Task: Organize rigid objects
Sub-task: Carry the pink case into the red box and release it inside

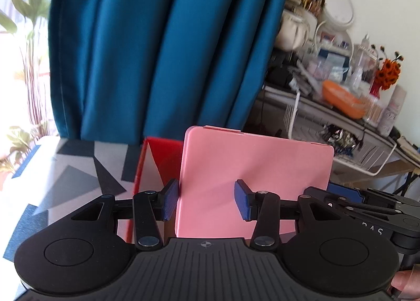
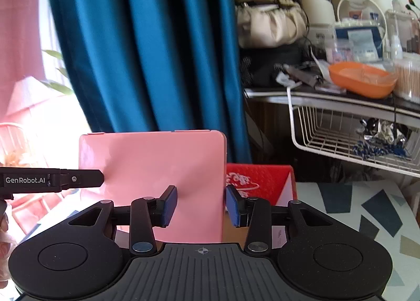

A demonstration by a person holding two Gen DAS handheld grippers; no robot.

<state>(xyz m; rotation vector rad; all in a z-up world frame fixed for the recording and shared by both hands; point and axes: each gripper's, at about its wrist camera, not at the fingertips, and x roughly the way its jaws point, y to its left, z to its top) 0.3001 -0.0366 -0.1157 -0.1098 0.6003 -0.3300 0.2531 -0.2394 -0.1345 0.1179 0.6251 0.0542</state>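
Observation:
A flat pink case [image 1: 252,185] stands upright on its edge just ahead of both grippers, in front of a red box [image 1: 155,164]. My left gripper [image 1: 207,201] is open around the case's left part, one blue pad [image 1: 169,202] at its left edge. My right gripper [image 2: 200,205] is open around the case's right part [image 2: 157,175], one pad [image 2: 232,205] past its right edge. Whether the pads touch the case cannot be told. The red box [image 2: 258,183] shows behind it at right. The left gripper's side [image 2: 52,180] enters the right wrist view.
A table with a grey geometric-pattern cloth [image 1: 65,175] holds the box. A teal curtain [image 1: 162,46] hangs behind. A cluttered shelf with an orange bowl [image 2: 362,79] and a white wire basket [image 2: 349,133] stands at right. Plants [image 1: 23,38] are at left.

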